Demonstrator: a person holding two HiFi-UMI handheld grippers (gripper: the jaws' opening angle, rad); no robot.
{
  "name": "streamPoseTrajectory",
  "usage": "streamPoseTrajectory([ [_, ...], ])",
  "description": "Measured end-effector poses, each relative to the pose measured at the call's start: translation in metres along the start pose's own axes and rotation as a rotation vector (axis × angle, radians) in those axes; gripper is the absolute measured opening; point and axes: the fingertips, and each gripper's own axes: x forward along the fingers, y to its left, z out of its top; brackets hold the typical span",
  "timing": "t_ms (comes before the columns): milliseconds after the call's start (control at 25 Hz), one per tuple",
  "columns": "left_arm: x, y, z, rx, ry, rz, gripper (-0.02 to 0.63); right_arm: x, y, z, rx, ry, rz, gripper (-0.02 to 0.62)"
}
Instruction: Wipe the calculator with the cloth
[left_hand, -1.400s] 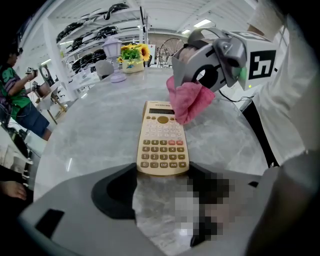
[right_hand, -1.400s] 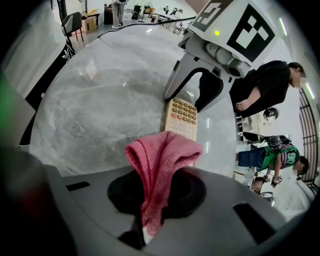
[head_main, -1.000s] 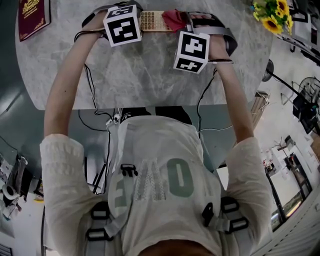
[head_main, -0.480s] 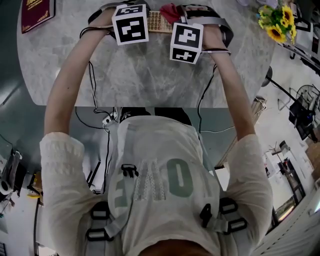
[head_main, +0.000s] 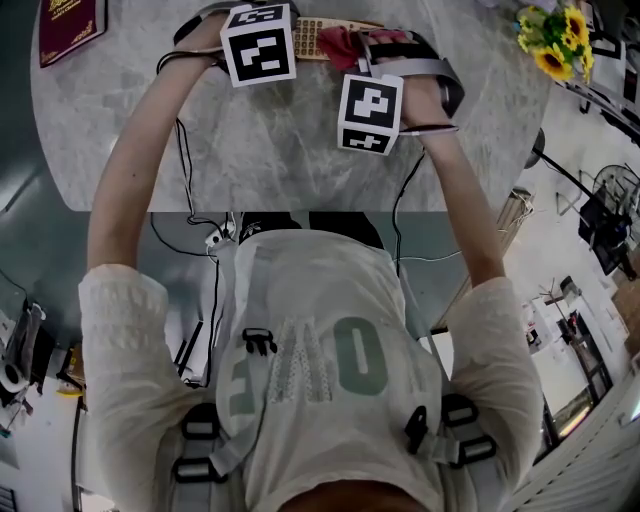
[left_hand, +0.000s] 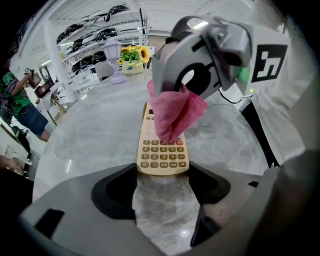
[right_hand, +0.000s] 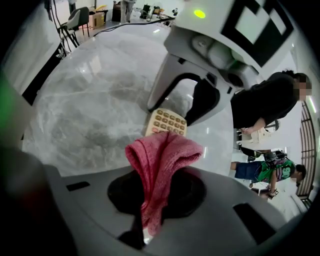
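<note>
A tan calculator (left_hand: 163, 147) lies flat on the marble table (head_main: 250, 150). Its near end sits between the jaws of my left gripper (left_hand: 162, 176), which are shut on its two bottom corners. My right gripper (right_hand: 154, 196) is shut on a pink cloth (right_hand: 162, 160). The bunched cloth (left_hand: 172, 112) hangs from it and rests on the calculator's upper keys. In the head view the calculator (head_main: 308, 38) shows as a short strip between the two marker cubes, with the cloth (head_main: 338, 42) on it. The far part of the calculator is hidden under the cloth.
A vase of sunflowers (head_main: 550, 40) stands at the table's far right. A dark red book (head_main: 70, 25) lies at the far left. Cables hang over the table's near edge. People (right_hand: 260, 107) stand beyond the table, and shelves line the back wall.
My right gripper has slid the cloth along the calculator toward the left gripper, then come a little nearer to me, rolling slightly. The left gripper has kept its hold and place.
</note>
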Motion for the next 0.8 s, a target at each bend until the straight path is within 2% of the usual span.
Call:
streamPoseTrajectory([
  [200,0.001,-0.001,-0.003,-0.003,0.006,-0.007,0.333,-0.011,0.030,0.008,-0.016,-0.001,-0.001,0.054],
  [360,-0.003,0.003,0.007,0.010,-0.031,0.016,0.334,-0.012,0.034,0.008,-0.006,0.004,-0.009,0.054],
  [560,-0.002,0.003,0.007,0.009,-0.032,0.010,0.333,-0.011,0.034,0.007,-0.002,0.003,0.002,0.054],
  [680,-0.003,0.003,0.007,0.009,-0.041,0.011,0.333,-0.015,0.024,0.008,0.023,-0.009,0.010,0.054],
  [800,-0.001,0.000,0.000,0.003,-0.018,0.001,0.333,-0.014,-0.005,0.013,0.016,-0.022,-0.019,0.054],
])
